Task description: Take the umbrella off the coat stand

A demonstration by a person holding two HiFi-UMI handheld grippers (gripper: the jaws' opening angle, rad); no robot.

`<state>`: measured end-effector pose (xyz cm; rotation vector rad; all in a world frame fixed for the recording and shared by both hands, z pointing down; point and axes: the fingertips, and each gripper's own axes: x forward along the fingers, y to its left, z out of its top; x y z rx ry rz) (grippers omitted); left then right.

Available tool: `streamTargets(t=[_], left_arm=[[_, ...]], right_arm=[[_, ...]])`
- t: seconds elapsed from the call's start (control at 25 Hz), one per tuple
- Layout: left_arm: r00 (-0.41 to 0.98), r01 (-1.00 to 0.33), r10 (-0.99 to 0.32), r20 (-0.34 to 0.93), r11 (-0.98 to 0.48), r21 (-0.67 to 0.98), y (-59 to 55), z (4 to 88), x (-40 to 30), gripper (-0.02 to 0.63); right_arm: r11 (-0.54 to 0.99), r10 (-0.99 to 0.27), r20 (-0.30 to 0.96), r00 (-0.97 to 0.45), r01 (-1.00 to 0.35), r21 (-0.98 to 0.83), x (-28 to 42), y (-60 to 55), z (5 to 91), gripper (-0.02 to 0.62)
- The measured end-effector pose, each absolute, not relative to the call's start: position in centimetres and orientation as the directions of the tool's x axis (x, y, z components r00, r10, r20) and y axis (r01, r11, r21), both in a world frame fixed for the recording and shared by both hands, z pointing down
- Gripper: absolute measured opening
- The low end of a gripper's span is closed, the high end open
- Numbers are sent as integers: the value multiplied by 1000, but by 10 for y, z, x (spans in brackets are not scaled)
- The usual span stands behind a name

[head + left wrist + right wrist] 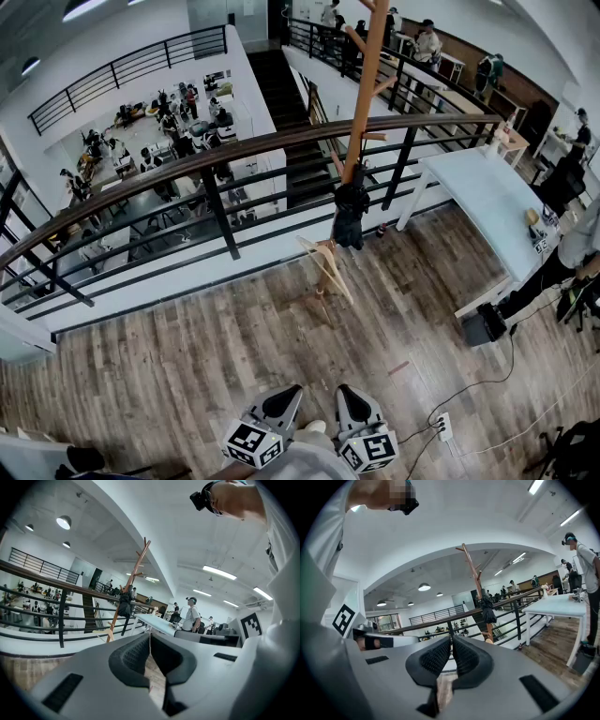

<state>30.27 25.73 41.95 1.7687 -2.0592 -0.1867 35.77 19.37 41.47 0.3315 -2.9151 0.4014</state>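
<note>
A tall wooden coat stand [363,94] rises just beyond the dark railing, across the wood floor from me. A folded black umbrella [351,217] hangs from it at mid height. The left gripper view shows the coat stand [136,573] and the umbrella [124,605] far ahead. In the right gripper view the umbrella [489,612] also hangs far off on the coat stand [474,573]. My left gripper [284,397] and right gripper [349,397] sit side by side at the bottom, far from the stand. Both are shut and hold nothing.
A curved dark railing [225,155] runs across in front of a drop to a lower floor. A white table [487,197] stands to the right, with a person [574,255] and a black box [483,325] beside it. A cable and power strip [442,427] lie on the floor at right.
</note>
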Motion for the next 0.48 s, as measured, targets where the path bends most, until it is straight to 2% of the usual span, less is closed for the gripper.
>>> streamTargets(t=[0.12, 0.48], left_arm=[[-61, -921, -976, 211, 137, 366, 262, 418, 301, 26], [-87, -937, -982, 165, 137, 322, 307, 387, 280, 25]], right_arm=[[943, -176, 192, -965, -221, -249, 348, 215, 407, 43], [942, -191, 183, -964, -233, -240, 330, 258, 399, 40]])
